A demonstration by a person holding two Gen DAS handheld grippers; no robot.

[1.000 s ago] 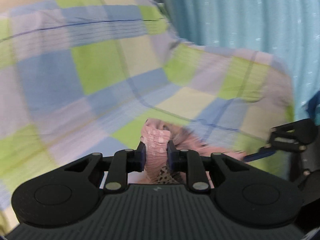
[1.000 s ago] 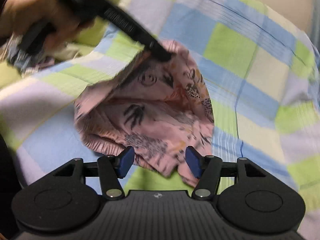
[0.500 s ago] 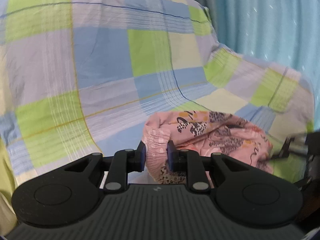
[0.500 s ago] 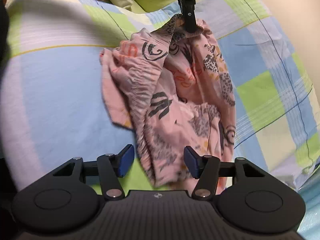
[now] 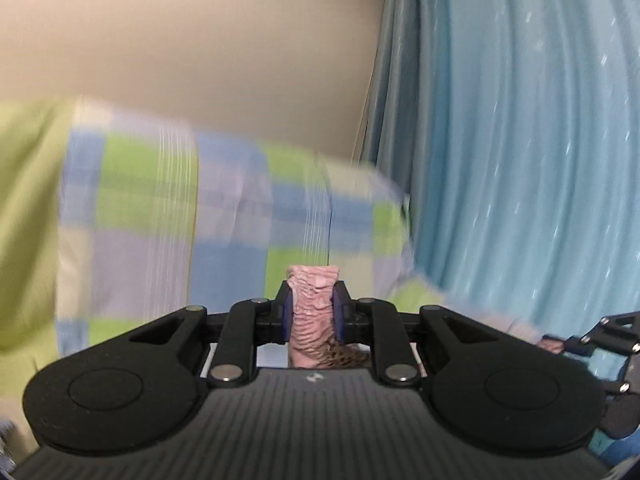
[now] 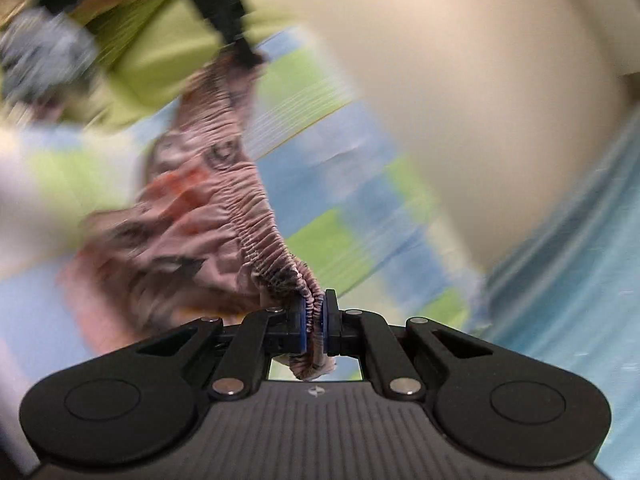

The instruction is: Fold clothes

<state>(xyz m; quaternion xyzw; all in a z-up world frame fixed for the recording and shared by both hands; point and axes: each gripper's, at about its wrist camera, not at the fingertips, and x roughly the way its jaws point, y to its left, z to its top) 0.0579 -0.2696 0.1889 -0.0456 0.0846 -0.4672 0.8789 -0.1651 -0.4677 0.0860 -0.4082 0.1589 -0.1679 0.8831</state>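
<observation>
Pink printed shorts (image 6: 192, 236) raised off the checked bedsheet (image 5: 224, 216).
My left tool (image 5: 311, 312) and right tool (image 6: 313, 320) each clamp the elastic waistband, stretched toward eleven o'clock, so the garment hangs open for folding.

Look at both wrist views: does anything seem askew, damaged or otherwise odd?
Nothing looks damaged. The pink printed garment hangs bunched rather than flat, its elastic waistband stretched between the left hand-held gripper and right hand-held gripper. Heavy blur hides finer detail.

Your left gripper (image 5: 312, 308) is clamped on the pink printed cloth garment (image 6: 188, 220); your right gripper (image 6: 314, 322) pinches its gathered waistband, both nearly level.
</observation>
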